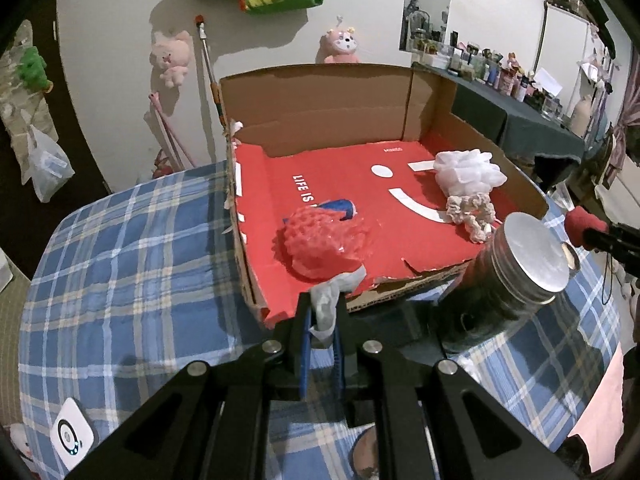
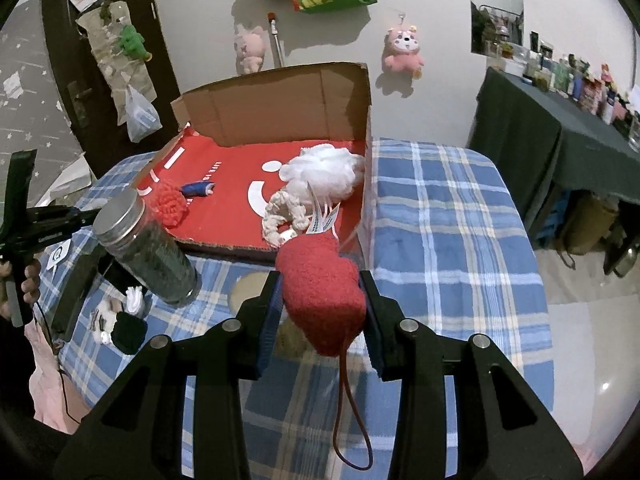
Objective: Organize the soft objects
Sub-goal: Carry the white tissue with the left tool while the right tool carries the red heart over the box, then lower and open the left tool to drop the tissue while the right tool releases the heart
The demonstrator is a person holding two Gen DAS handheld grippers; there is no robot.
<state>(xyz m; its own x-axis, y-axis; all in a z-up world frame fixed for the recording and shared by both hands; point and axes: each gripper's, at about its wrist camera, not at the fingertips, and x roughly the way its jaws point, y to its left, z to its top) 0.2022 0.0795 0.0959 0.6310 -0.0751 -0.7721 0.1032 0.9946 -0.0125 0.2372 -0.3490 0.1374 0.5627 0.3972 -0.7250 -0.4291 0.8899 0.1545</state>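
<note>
A cardboard box (image 1: 320, 108) with a red liner stands on the plaid table. My left gripper (image 1: 322, 320) is shut on the white tag (image 1: 332, 300) of a red knobbly sponge (image 1: 320, 244), which sits over the box's near edge. Inside the box lie a white mesh puff (image 1: 468, 176), a cream braided scrunchie (image 1: 472, 212) and a small blue item (image 1: 340, 206). My right gripper (image 2: 322, 300) is shut on a red fuzzy plush (image 2: 324, 296) with a thin red cord (image 2: 352, 400), just short of the box's (image 2: 280, 112) near edge. Paper tags (image 2: 324, 218) stick up beside the scrunchie (image 2: 284, 216).
A tall jar with a metal lid (image 1: 532, 256) stands at the box's near corner, between the two grippers. Black and white soft items (image 2: 124, 324) lie on the blue plaid cloth (image 2: 440, 220). A white device (image 1: 74, 438) rests near the table's edge. A dark-clothed side table (image 2: 540, 128) stands right.
</note>
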